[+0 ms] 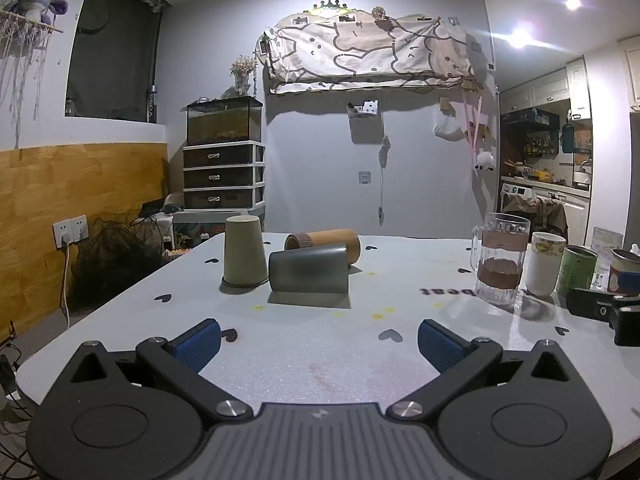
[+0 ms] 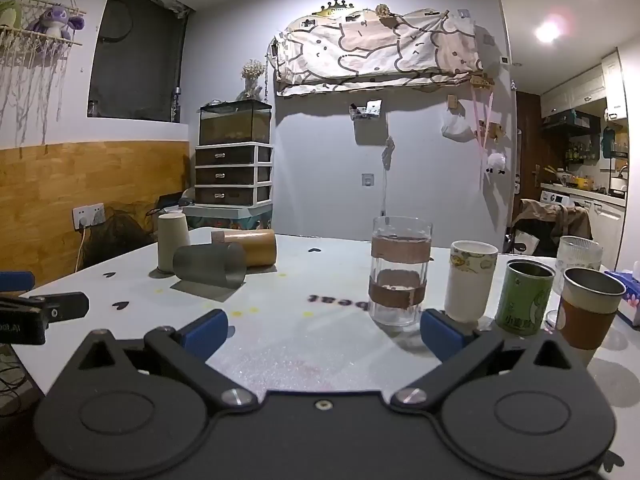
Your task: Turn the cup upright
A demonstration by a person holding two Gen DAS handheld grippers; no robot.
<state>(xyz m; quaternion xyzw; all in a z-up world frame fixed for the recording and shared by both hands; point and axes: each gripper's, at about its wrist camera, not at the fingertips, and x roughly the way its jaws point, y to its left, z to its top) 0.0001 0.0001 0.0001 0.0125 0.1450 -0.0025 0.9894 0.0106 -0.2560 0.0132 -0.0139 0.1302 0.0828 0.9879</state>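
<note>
Cups on the white table: dark grey cup lies on its side, mouth facing right, touching the upside-down beige cup to its left; tan cylinder also lies on its side just behind. Left gripper low over table, jaws spread wide, nothing held, well short of the grey cup. Right gripper likewise spread and empty, near the upright glass mug. White cup, green can and sleeved metal cup stand upright at right.
</note>
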